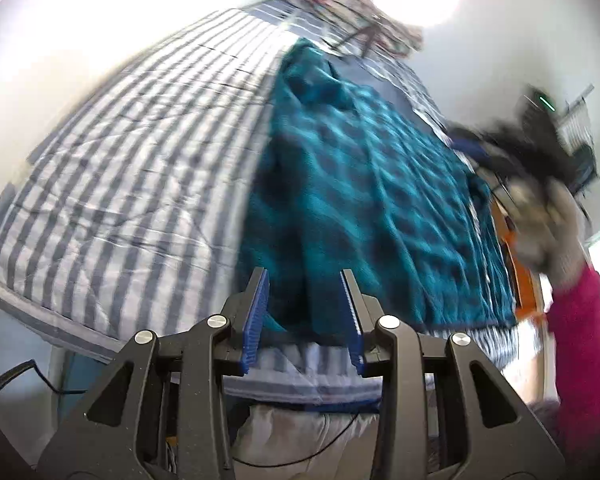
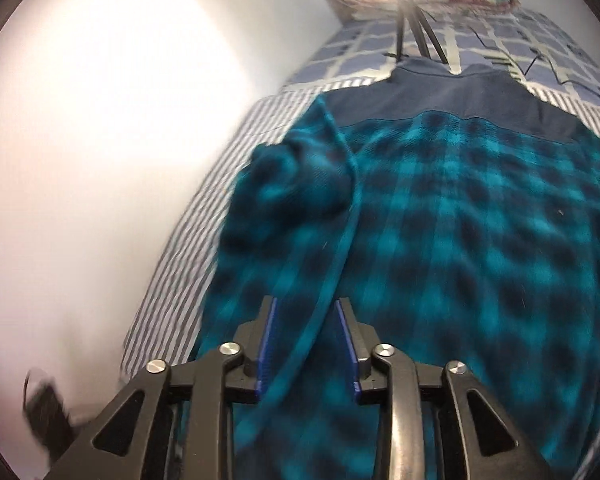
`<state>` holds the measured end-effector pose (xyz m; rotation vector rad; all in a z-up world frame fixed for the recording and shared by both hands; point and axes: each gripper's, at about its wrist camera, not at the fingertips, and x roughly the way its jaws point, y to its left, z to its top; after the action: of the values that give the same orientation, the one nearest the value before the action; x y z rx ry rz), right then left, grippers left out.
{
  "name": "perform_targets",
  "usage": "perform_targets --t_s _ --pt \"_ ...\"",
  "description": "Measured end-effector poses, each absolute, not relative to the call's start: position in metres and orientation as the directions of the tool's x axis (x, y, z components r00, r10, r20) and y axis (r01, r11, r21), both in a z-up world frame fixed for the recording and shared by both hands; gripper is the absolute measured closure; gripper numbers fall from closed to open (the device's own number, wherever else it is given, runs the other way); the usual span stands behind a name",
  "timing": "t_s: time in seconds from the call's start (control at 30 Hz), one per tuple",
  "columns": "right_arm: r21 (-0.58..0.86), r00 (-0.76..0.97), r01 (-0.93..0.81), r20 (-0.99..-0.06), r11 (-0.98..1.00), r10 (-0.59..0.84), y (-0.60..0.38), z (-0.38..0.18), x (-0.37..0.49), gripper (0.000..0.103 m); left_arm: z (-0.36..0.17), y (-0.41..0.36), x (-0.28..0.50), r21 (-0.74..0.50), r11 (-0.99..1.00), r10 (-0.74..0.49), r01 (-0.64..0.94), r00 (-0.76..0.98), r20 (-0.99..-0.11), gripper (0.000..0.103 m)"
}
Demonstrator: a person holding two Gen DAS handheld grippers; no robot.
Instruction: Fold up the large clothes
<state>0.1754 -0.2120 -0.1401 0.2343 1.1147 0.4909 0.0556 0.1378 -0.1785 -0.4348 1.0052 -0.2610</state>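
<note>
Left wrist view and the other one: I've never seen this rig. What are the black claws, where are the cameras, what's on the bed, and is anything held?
No robot: a person carries a two-finger gripper in each hand, with a fisheye camera on each looking along its fingers. One picture is from the left gripper, the other from the right gripper. A teal plaid shirt lies spread on a striped bed cover. Both grippers' jaws stand apart. The shirt lies under both and its edge runs between the right one's pads, but nothing is pinched. The blurred hand in the left view carries the right gripper.
</note>
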Motion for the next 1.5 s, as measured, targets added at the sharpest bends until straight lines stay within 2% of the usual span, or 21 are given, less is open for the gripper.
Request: perform_targets --t_s 0.1,0.13,0.17,0.2,0.47,0.53,0.57,0.6,0.63,0.7,0.87,1.07,1.13,1.2,1.3,1.33,1.37,1.4,1.43,1.47,1.5 --pt "0.424 0.323 -0.294 -0.799 0.856 0.507 -0.207 -0.138 0.136 0.059 -0.18 0.14 0.062 -0.459 0.888 -0.392 -0.003 0.517 -0.761 0.068" --pt "0.431 0.315 -0.297 -0.798 0.852 0.514 -0.207 -0.14 0.129 0.055 -0.181 0.14 0.064 -0.457 0.89 -0.389 -0.005 0.515 -0.764 0.068" --pt "0.444 0.3 -0.296 -0.798 0.846 0.523 -0.203 -0.144 0.118 0.046 -0.183 0.14 0.066 -0.446 0.895 -0.379 -0.01 0.512 -0.771 0.068" --pt "0.459 0.273 -0.294 -0.8 0.838 0.534 -0.196 -0.152 0.105 0.044 -0.184 0.139 0.068 -0.441 0.897 -0.375 -0.011 0.51 -0.774 0.068" --pt "0.443 0.089 -0.311 -0.867 0.841 0.49 -0.142 -0.222 0.062 0.044 -0.187 0.131 0.077 -0.429 0.903 -0.362 -0.026 0.493 -0.791 0.068" --pt "0.44 0.072 -0.321 -0.872 0.839 0.485 -0.135 -0.233 0.057 0.051 -0.186 0.13 0.079 -0.431 0.902 -0.363 -0.027 0.492 -0.791 0.068" --pt "0.464 0.062 -0.317 -0.86 0.827 0.506 -0.136 -0.236 0.057 0.073 -0.186 0.13 0.08 -0.433 0.901 -0.366 -0.027 0.49 -0.792 0.068" --pt "0.497 0.052 -0.3 -0.844 0.814 0.534 -0.139 -0.239 0.059 0.089 -0.187 0.13 0.082 -0.435 0.9 -0.368 -0.027 0.487 -0.792 0.068" --pt "0.523 0.057 -0.275 -0.829 0.807 0.556 -0.146 -0.24 0.059 0.09 -0.188 0.13 0.083 -0.439 0.898 -0.371 -0.029 0.485 -0.792 0.068" --pt "0.568 0.081 -0.224 -0.799 0.792 0.596 -0.167 -0.241 0.063 0.101 -0.191 0.129 0.087 -0.446 0.894 -0.378 -0.032 0.479 -0.792 0.068" --pt "0.585 0.131 -0.077 -0.797 0.807 0.59 -0.216 -0.259 0.068 0.101 -0.209 0.119 0.093 -0.456 0.889 -0.397 -0.032 0.441 -0.805 0.068" --pt "0.577 0.128 -0.087 -0.802 0.812 0.584 -0.218 -0.267 0.064 0.101 -0.225 0.098 0.104 -0.504 0.863 -0.458 -0.02 0.387 -0.8 0.068" --pt "0.595 0.129 -0.082 -0.789 0.8 0.6 -0.218 -0.262 0.062 0.093 -0.226 0.096 0.103 -0.504 0.863 -0.459 -0.018 0.387 -0.8 0.068" --pt "0.62 0.146 -0.11 -0.763 0.776 0.63 -0.222 -0.25 0.058 0.063 -0.224 0.096 0.1 -0.504 0.864 -0.458 -0.016 0.394 -0.797 0.068" --pt "0.616 0.151 -0.155 -0.758 0.772 0.635 -0.21 -0.242 0.054 0.045 -0.22 0.099 0.098 -0.5 0.866 -0.448 -0.022 0.411 -0.794 0.068" --pt "0.601 0.13 -0.173 -0.771 0.78 0.623 -0.202 -0.244 0.054 0.046 -0.219 0.101 0.097 -0.502 0.865 -0.447 -0.026 0.415 -0.792 0.068" --pt "0.582 0.12 -0.182 -0.787 0.793 0.605 -0.198 -0.246 0.055 0.047 -0.218 0.103 0.096 -0.5 0.866 -0.444 -0.028 0.417 -0.793 0.068" --pt "0.56 0.107 -0.191 -0.804 0.806 0.585 -0.192 -0.251 0.054 0.056 -0.217 0.104 0.096 -0.498 0.867 -0.442 -0.028 0.42 -0.793 0.068" --pt "0.57 0.088 -0.192 -0.801 0.799 0.592 -0.188 -0.256 0.054 0.069 -0.216 0.106 0.095 -0.497 0.867 -0.44 -0.029 0.423 -0.792 0.068" --pt "0.592 0.072 -0.178 -0.789 0.786 0.61 -0.187 -0.26 0.054 0.089 -0.214 0.108 0.094 -0.497 0.867 -0.438 -0.03 0.428 -0.79 0.068" --pt "0.609 0.076 -0.161 -0.777 0.776 0.625 -0.187 -0.26 0.053 0.094 -0.213 0.109 0.094 -0.497 0.867 -0.438 -0.029 0.432 -0.788 0.068"
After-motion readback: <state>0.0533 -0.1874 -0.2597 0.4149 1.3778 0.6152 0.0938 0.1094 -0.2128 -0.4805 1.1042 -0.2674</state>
